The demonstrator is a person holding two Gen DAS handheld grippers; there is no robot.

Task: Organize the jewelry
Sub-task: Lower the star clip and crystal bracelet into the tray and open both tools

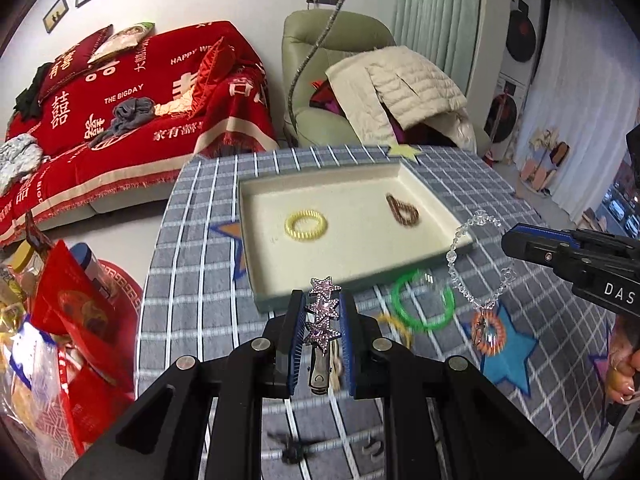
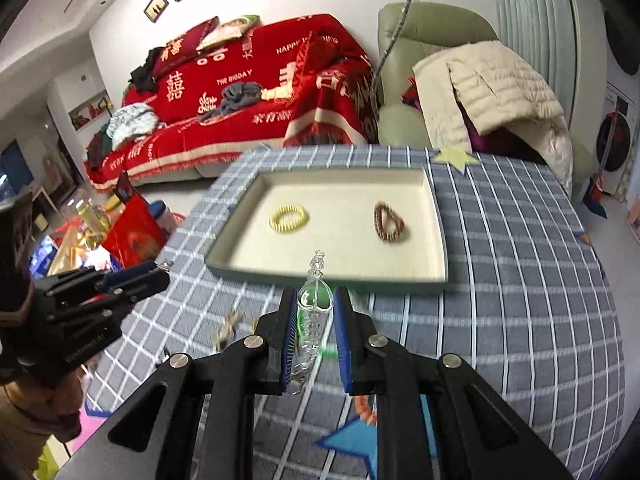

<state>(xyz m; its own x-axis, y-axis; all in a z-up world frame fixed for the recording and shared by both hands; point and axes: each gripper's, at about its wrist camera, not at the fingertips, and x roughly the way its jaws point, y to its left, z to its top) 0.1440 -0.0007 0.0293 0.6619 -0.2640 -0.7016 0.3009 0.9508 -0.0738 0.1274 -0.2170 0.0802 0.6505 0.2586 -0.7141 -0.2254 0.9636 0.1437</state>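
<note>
Covering the round table is a grey checked tablecloth [image 1: 192,280] with star patches, and it gives the jewelry a soft bed where small pieces stay put. Toward the far side of it sits a shallow cream tray [image 1: 256,216], plainly the collecting place: a yellow coil bracelet [image 1: 306,225] lies at its left and a brown beaded bracelet [image 1: 403,210] at its right, well apart so they will not tangle. Loose on the cloth just in front of the tray lie a green bangle [image 1: 423,299], partly blurred, and an orange coil ring [image 1: 489,330] on a blue star, both not yet put away by the look of it.

Both hands carry a piece. The right gripper [image 2: 315,340] has its jaws drawn close on a clear crystal bead bracelet [image 1: 476,264]; from the left wrist view the strand hangs in a loop below the jaws, clear of the cloth, which keeps it from snagging on the way over. The left gripper [image 1: 322,340] is nearly closed on a pink star hair clip [image 1: 323,312], pinched across its width with the stars facing up and the metal clasp pointing back. Both point down toward the tray's near wall, so I judge the next step to be carrying each piece over the rim.
</note>
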